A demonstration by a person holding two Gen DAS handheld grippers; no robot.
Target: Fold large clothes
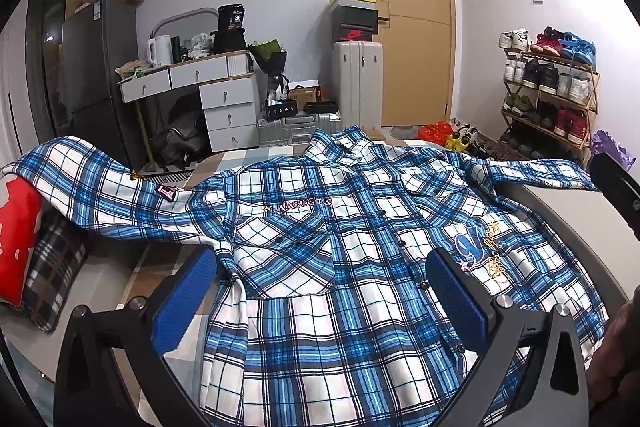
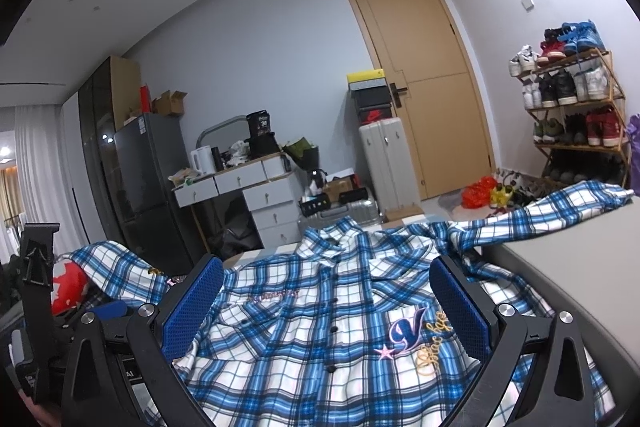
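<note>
A large blue and white plaid shirt [image 1: 328, 267] lies spread face up on the bed, buttoned, collar at the far end. Its left sleeve [image 1: 100, 183] drapes over cushions and its right sleeve [image 1: 532, 167] stretches out to the right. My left gripper [image 1: 320, 291] is open and empty, just above the shirt's lower front. My right gripper [image 2: 326, 307] is open and empty over the same shirt [image 2: 320, 327], near the embroidered V patch [image 2: 408, 331]. The left gripper's body also shows at the left edge of the right wrist view [image 2: 36, 267].
A red cushion [image 1: 18, 239] and a dark checked cushion [image 1: 56, 267] lie under the left sleeve. A grey surface [image 1: 568, 211] borders the shirt on the right. Behind stand a desk with drawers [image 1: 224, 99], suitcases [image 1: 360, 83], a shoe rack [image 1: 552, 91] and a door [image 1: 412, 15].
</note>
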